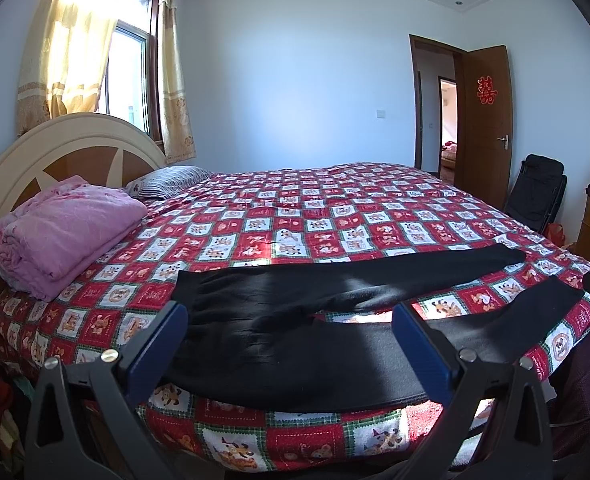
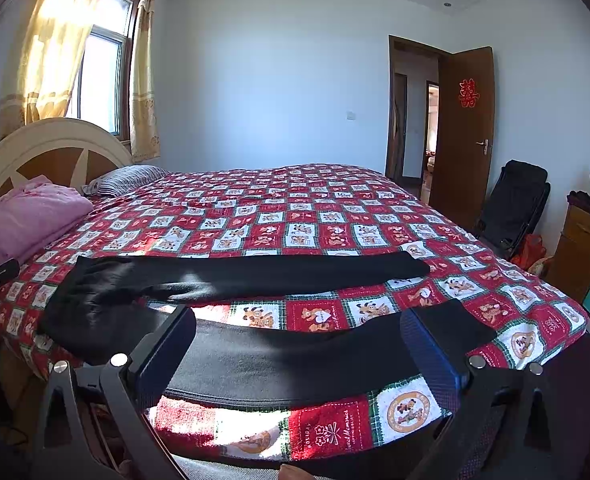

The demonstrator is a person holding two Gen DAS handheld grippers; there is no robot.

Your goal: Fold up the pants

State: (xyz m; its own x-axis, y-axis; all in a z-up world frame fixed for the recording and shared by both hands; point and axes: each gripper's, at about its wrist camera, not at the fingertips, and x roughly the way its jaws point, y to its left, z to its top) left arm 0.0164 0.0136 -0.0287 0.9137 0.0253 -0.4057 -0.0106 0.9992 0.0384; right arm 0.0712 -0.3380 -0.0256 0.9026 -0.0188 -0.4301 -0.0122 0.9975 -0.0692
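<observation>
Pants (image 1: 295, 320) lie flat on the bed (image 1: 335, 216), long axis crosswise to both tools. Left tool (image 1: 291, 316) fronts the waist, right tool (image 2: 299, 320) the near leg (jaws apart, empty).

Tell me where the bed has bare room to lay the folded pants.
Widest free patch: the quilt beyond the pants' far leg, between the pillow and the door-side edge. A narrow wedge lies between the two legs. Crowded: the headboard corner with the pink blanket, and the near edge, where the near leg lies by both open tongs.
</observation>
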